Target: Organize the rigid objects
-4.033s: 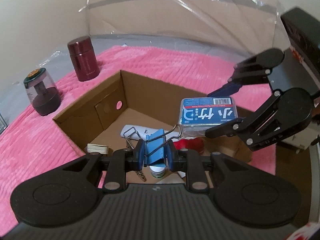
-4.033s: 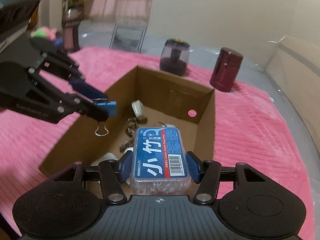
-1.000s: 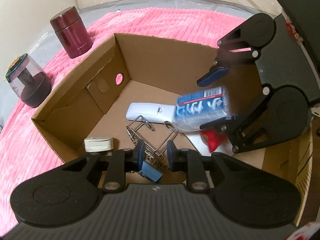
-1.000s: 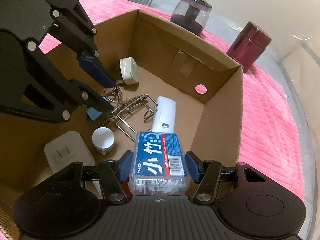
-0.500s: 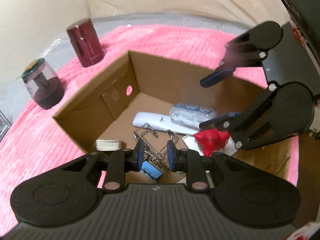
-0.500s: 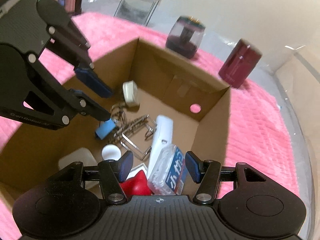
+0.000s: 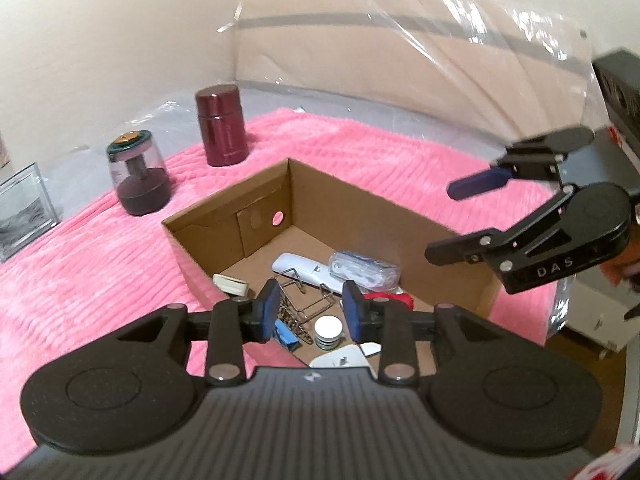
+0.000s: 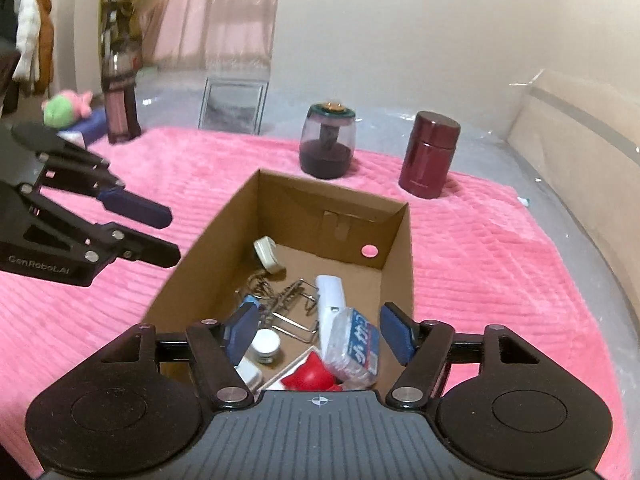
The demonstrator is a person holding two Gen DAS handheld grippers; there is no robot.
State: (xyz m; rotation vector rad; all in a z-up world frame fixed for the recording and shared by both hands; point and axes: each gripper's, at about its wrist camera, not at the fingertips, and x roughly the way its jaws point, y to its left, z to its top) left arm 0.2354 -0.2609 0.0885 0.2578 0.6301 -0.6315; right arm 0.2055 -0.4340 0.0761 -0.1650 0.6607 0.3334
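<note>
Right wrist view, cardboard box [image 8: 400, 248] holding floss-pick case [image 8: 354, 344], binder clip [image 8: 249, 305], both hand-held grippers open, empty

Both wrist views angle down from opposite sides onto the shared cardboard box [image 7: 384, 216] [image 8: 400, 248].

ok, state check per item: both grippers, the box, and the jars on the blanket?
left gripper: open, empty, jaws just opening
right gripper: open, empty, jaws just opening
cardboard box: open-topped, holding items
floss pick case: in the box, tilted on its side
blue binder clip: lying in the box
maroon flask: upright, lid on, outside the box
clear-domed jar: upright on the blanket
</note>
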